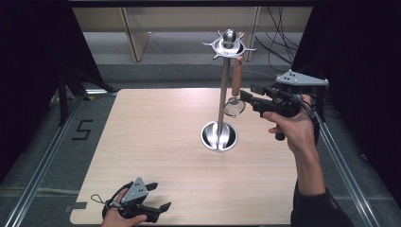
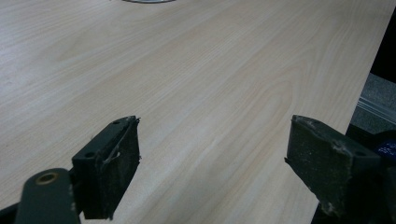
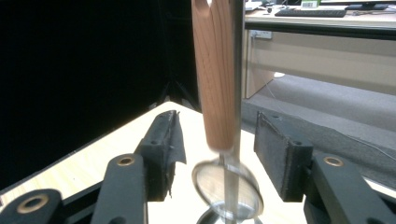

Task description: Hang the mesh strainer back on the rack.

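**Strainer hung on the rack, right claw let go**

A small wooden-handled strainer (image 1: 235, 90) is seen hanging by the top of its handle from a hook of the metal utensil rack (image 1: 222, 94), which stands on the far right part of the bench (image 1: 156, 142). Its mesh bowl hangs just beside the rack's pole, above the round base. The right claw (image 1: 247, 97) is held level at the strainer's lower end, and in the right gripper view its jaws are seen standing partly apart on either side of the handle (image 3: 214, 84), with a clear gap at each pad; nothing is pressed. The strainer looks slightly blurred there, so it may be swinging a little.

The step in hand is judged to be the release after hanging: the strainer seems to be carried by the hook alone. What is called for next is a straight withdrawal of the right claw toward the near right, with the jaws kept parted so that neither the handle nor the mesh bowl is caught and lifted off the hook.

The left claw (image 1: 158, 208) is rested at the near left edge of the bench, jaws wide and empty, well apart from the rack.
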`<action>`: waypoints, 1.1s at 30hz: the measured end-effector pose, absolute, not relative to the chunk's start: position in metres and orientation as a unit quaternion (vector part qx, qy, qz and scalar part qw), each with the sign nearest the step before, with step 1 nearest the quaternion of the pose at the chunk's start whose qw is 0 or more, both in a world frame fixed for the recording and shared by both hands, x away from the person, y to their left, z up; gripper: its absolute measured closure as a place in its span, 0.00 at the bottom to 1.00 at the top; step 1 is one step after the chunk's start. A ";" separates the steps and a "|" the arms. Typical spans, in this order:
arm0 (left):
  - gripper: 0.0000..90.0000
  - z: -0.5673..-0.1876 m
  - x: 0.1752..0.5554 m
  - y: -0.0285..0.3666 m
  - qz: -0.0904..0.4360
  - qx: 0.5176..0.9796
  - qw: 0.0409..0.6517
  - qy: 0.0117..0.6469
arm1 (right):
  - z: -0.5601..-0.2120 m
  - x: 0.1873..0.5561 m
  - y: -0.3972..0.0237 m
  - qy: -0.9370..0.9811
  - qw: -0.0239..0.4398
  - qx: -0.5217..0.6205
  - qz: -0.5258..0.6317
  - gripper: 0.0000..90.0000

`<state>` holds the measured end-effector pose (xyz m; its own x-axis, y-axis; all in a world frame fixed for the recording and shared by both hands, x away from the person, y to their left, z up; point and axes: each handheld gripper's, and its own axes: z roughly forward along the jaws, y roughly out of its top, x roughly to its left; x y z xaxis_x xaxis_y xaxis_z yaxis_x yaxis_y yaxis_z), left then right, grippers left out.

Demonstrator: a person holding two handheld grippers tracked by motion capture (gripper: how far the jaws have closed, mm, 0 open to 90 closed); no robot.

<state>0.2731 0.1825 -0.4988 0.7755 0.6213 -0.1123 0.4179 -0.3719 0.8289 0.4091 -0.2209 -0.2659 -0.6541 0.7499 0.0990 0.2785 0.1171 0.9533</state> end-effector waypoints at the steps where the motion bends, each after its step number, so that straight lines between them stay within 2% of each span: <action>1: 0.18 -0.499 0.273 0.183 0.111 0.821 0.462 0.316 | -0.269 0.406 -0.226 0.717 0.214 0.358 0.559 0.54; 11: 0.18 -0.498 0.276 0.185 0.122 0.829 0.457 0.299 | -0.288 0.400 -0.240 0.713 0.208 0.371 0.557 0.51; 13: 0.18 -0.500 0.274 0.184 0.113 0.821 0.461 0.316 | -0.293 0.398 -0.242 0.713 0.204 0.371 0.559 0.50; 22: 0.19 -0.500 0.274 0.183 0.113 0.820 0.462 0.318 | -0.314 0.393 -0.251 0.715 0.192 0.372 0.560 0.50; 33: 0.19 -0.498 0.273 0.183 0.116 0.822 0.467 0.303 | -0.323 0.390 -0.250 0.718 0.204 0.380 0.546 0.49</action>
